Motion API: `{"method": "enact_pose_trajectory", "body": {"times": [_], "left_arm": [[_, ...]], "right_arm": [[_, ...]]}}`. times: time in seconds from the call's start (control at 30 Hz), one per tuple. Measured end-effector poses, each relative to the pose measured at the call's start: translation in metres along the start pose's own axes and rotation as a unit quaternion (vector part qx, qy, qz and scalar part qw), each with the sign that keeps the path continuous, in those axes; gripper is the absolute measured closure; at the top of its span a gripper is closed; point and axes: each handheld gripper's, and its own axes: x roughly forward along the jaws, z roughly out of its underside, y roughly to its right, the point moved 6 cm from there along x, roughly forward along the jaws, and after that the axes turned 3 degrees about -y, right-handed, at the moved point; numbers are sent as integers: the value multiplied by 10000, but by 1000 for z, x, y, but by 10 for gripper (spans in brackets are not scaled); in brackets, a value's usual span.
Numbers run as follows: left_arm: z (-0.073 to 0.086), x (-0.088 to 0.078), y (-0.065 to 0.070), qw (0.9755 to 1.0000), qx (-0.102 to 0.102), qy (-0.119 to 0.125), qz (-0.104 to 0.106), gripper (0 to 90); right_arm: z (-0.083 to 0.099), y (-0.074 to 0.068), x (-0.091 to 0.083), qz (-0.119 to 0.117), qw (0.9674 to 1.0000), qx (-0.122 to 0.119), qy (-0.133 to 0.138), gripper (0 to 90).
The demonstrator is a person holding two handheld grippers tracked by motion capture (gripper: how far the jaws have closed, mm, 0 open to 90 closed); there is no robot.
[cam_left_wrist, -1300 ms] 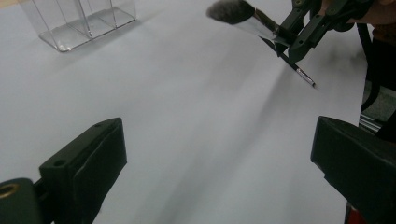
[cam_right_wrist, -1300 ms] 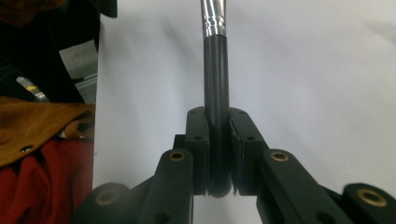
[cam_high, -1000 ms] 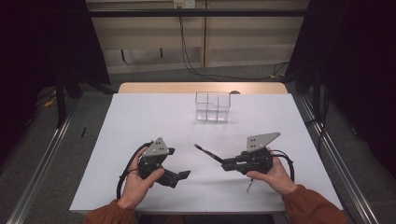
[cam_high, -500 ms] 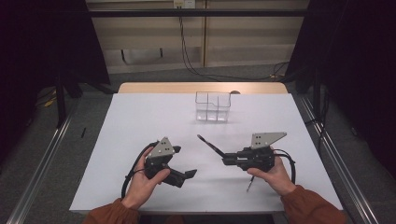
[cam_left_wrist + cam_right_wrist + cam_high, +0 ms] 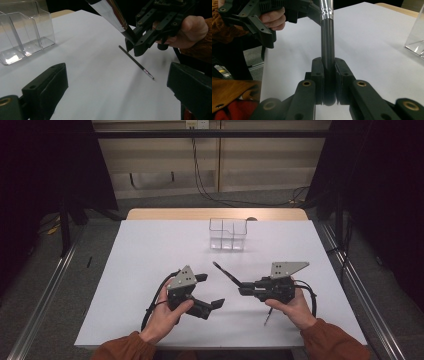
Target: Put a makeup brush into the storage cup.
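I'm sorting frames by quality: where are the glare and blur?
Left gripper view: glare streaks the black-and-silver pen, and the near jaws are soft. Right gripper view: the pen's silver band glints. High view: the white table is evenly lit, the room around it dark.

There are two tools: the left tool [image 5: 209,291] and the right tool [image 5: 239,288]. Two hands hold them, a left hand [image 5: 165,315] and a right hand [image 5: 291,307], one tool in each hand.

There are two pens. One thick black pen [image 5: 327,47] with a shiny silver part sits in the right tool. One thin dark pen [image 5: 136,62] lies on the table [image 5: 150,250].

There is one clear plastic box [image 5: 228,233]. There is one table with one white sheet on top.
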Motion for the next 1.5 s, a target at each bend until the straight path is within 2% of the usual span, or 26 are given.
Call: {"method": "enact_pose_trajectory", "body": {"times": [0.13,0.2,0.27,0.4,0.6,0.67,0.87,0.93,1.03,1.1,1.27,1.3,1.5], "left_arm": [[-7,6,-2,10000,13,83,-40,38],[-11,9,-2,9998,-70,166,38,44],[-16,13,1,9995,-65,251,160,51],[-21,24,5,9996,59,213,184,57],[-19,30,7,9996,18,254,153,85],[-20,30,8,9992,-16,347,197,136],[-23,25,7,9986,-13,515,132,238],[-24,24,7,9979,-11,622,160,329],[-24,23,7,9979,-19,634,143,390],[-24,23,7,9974,-118,697,158,437],[-25,20,5,9971,-220,705,157,538],[-25,19,4,9972,-244,688,157,581],[-27,18,7,9955,-427,762,357,667]], "right_arm": [[-1,0,1,-3,10000,-18,-1,796],[-1,0,1,14,10000,-25,1,796],[-1,0,1,38,10000,-26,12,796],[0,1,0,42,10000,9,4,796],[1,1,1,44,10000,-5,-3,796],[2,0,2,48,10000,-21,-47,796],[5,-3,6,1,9999,-47,-91,796],[5,-4,6,-3,9999,-52,-104,796],[4,-4,6,-6,10000,-44,-80,796],[4,-5,6,-13,10000,-41,-70,796],[4,-6,6,-57,10000,-53,-48,796],[5,-6,6,-59,9999,-59,-62,796],[7,-8,9,-86,9998,-117,-150,794]]}}
